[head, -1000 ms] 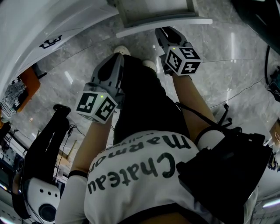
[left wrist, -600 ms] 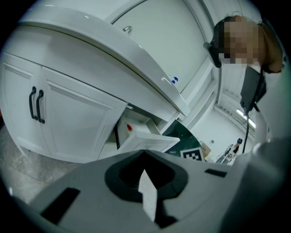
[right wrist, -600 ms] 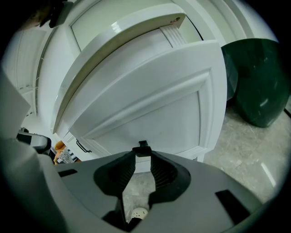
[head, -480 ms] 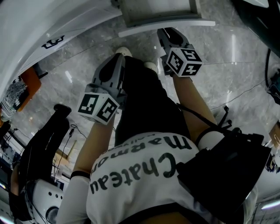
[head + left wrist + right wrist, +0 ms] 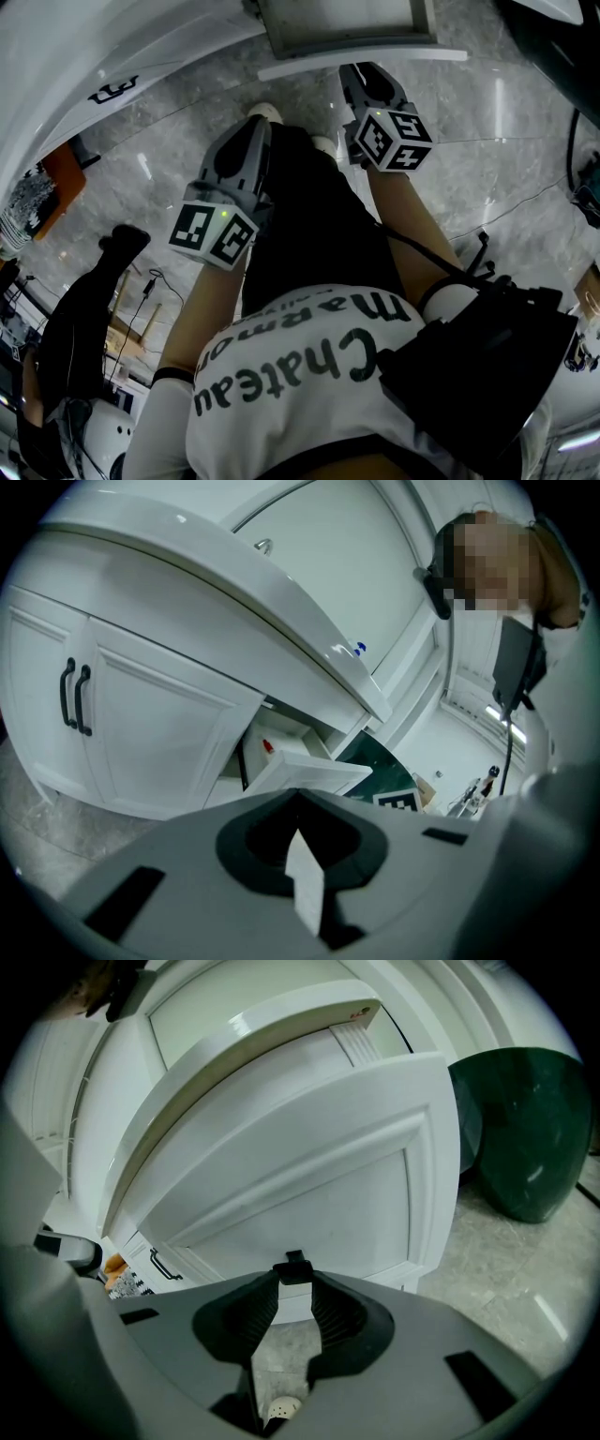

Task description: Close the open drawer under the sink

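Right gripper [image 5: 295,1283]: the jaws are grasping the small black handle [image 5: 295,1267], with one tip touching each side of it. They have just been easing apart, and the handle is sitting between the tips.

Left gripper [image 5: 300,799]: the jaws are meeting at the tips, clenched on nothing.

The handle is sitting on the white panelled front of the drawer [image 5: 309,1157], which is standing pulled out and filling most of the right gripper view. In the head view the drawer is projecting from under the white counter [image 5: 112,47]. There the right gripper is reaching up to the drawer's front edge, while the left gripper is hanging back beside the person's leg, apart from the drawer.

In the left gripper view the drawer is showing open, to the right of two cabinet doors [image 5: 141,724] with black handles. A dark green bin [image 5: 525,1129] is standing on the grey marble floor [image 5: 506,1279], near the drawer.
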